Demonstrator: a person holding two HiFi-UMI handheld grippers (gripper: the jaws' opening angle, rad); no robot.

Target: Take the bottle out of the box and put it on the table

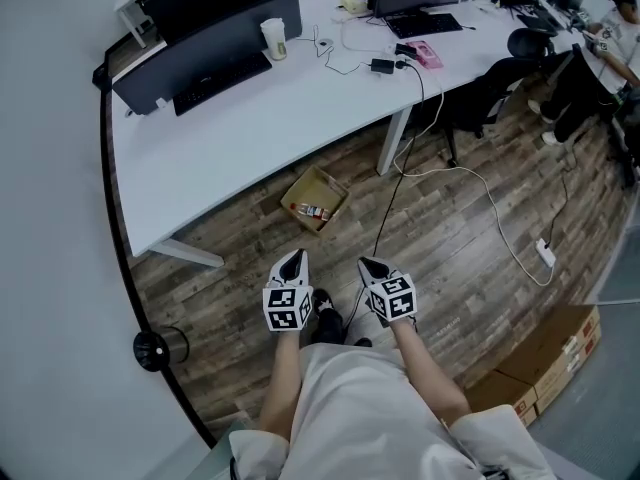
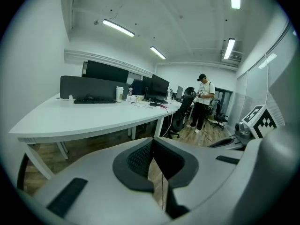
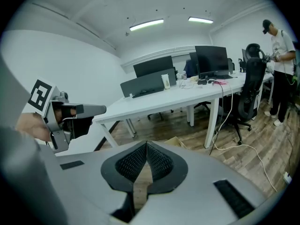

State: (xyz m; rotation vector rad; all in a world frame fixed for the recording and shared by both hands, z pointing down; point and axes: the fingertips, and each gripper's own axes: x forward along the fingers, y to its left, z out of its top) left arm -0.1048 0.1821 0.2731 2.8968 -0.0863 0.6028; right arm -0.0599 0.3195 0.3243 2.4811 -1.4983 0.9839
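Brown open cardboard box (image 1: 315, 200) sits on the wood-plank floor (image 1: 450, 248), just off the front edge of the long white table (image 1: 250, 138). A small bottle (image 1: 316, 212) lies inside the box, too small for detail. Left claw (image 1: 293, 259) and right claw (image 1: 372, 265) are side by side in front of the person, well apart from the box and pointing toward it. Both claws are closed tip to tip and empty. The table carries a black keyboard (image 1: 220, 80) and a white paper cup (image 1: 274, 38).

Two tools (left tool (image 1: 293, 256), right tool (image 1: 371, 264)), one open box (image 1: 314, 199), one paper cup (image 1: 274, 39).
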